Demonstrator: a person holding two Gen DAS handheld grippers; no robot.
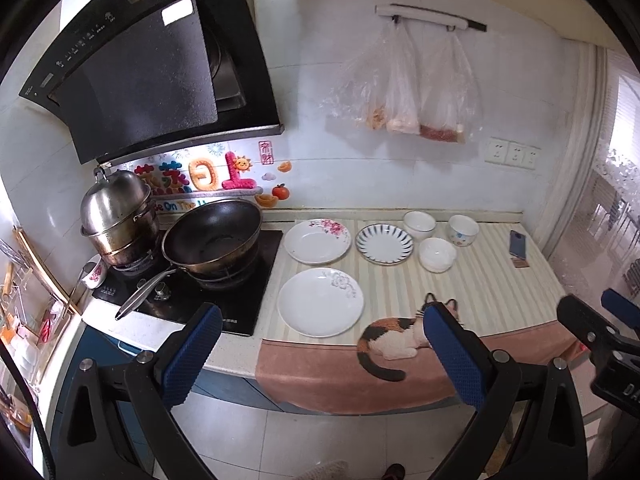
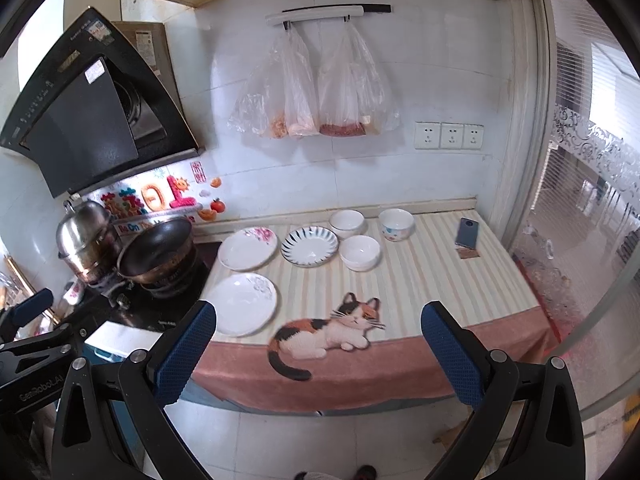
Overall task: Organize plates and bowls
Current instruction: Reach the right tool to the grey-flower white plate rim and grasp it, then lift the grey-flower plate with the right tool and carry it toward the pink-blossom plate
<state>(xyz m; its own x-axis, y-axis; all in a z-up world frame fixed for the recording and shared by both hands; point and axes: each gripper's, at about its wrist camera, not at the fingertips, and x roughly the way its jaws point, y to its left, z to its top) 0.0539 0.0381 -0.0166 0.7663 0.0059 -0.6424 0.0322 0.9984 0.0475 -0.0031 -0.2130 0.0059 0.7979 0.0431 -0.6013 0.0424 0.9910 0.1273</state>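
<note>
White plates (image 1: 321, 302) & bowls (image 1: 437, 254) sit mid-counter, well beyond both grippers, left (image 1: 324, 354) & right (image 2: 319, 354); fingers spread wide, holding nothing.

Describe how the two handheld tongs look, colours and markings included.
Both the left tongs and right tongs have black angular frames, silver round bolts and two fingers faced with blue textured pads. White "GenRobot.AI" lettering marks the left one's body. No cables or sleeves show.
</note>
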